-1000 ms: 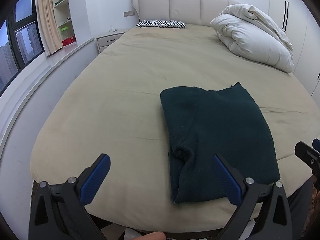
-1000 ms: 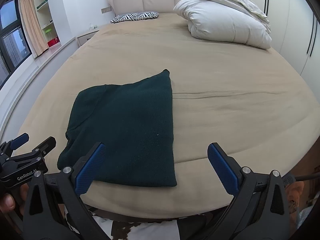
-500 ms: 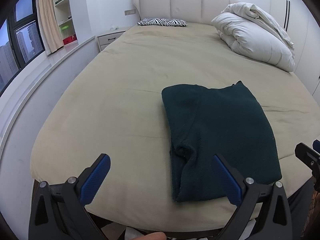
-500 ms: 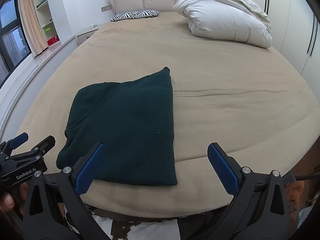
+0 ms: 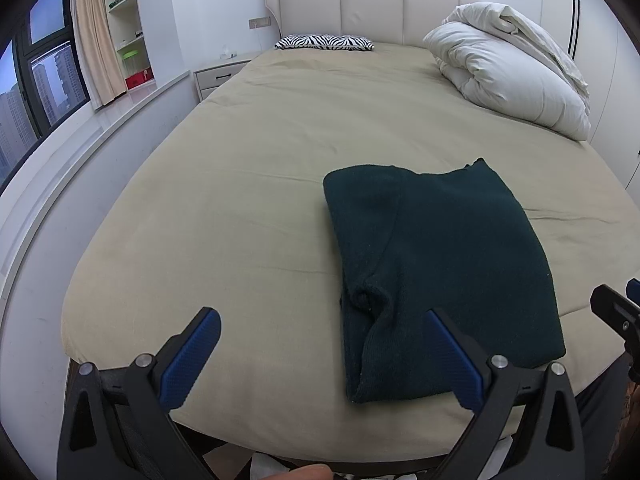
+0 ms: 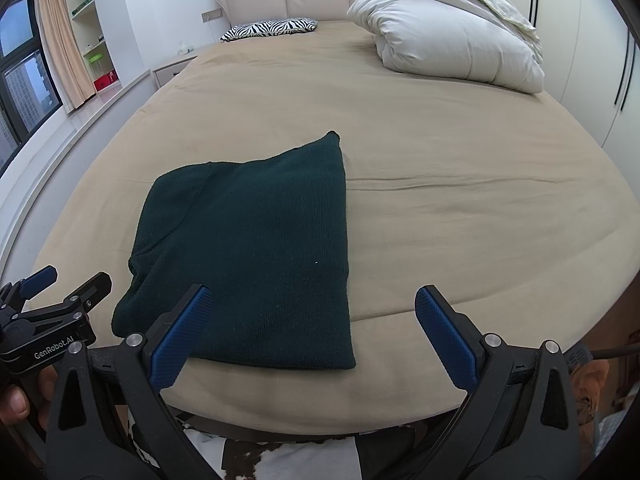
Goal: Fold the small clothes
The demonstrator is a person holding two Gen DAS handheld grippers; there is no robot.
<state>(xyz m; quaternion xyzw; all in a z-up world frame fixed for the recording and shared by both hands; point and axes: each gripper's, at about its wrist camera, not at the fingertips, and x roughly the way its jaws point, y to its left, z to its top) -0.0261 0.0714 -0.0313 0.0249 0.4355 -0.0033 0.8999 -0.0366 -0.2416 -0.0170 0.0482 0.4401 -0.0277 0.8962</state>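
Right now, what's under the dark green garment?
The dark green garment lies folded, flat on the beige bedsheet, near the foot edge. Sheet shows on all sides. Whatever is beneath or between its layers is covered. Both tongs are open and off it.

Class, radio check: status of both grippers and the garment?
Left gripper open, right gripper open, both empty. Dark green garment folded on bed. Nothing in the way.

Left hand-held gripper [image 5: 320,354] spread wide, right hand-held gripper [image 6: 312,334] likewise
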